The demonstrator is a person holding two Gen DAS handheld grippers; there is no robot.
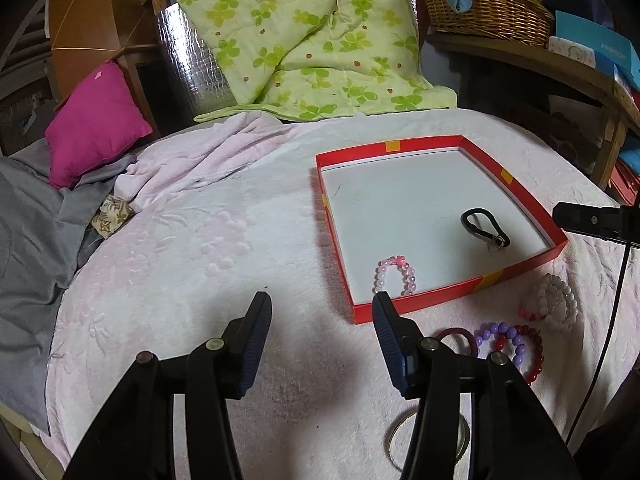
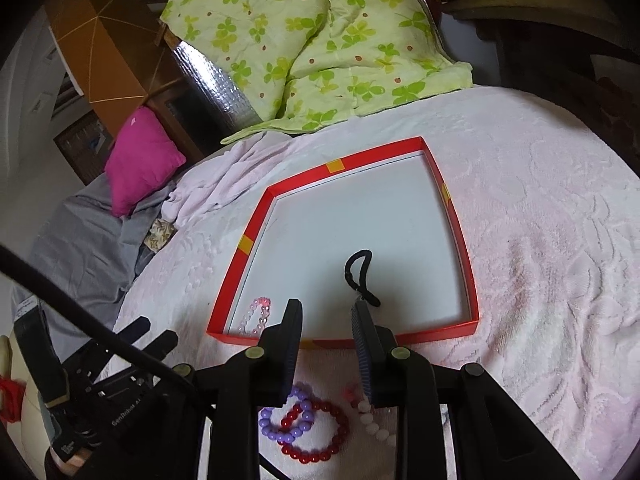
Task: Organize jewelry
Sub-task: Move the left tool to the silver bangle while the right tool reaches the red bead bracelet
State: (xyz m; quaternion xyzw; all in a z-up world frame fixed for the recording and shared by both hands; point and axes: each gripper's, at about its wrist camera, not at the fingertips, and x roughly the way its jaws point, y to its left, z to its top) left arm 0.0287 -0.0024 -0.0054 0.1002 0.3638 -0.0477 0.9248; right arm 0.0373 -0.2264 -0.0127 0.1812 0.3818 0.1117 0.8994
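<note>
A red-walled box lid with a white floor lies on the pink bed cover. Inside it are a black hair tie and a pale pink bead bracelet. Outside its near edge lie a purple bead bracelet, a red bead bracelet, a white bead bracelet, a maroon hair tie and a silver bangle. My left gripper is open and empty, left of the loose pieces. My right gripper is open and empty above the lid's near wall.
A green clover quilt and a magenta pillow lie at the back of the bed. Grey cloth covers the left side. A wicker basket stands on a wooden shelf at the right.
</note>
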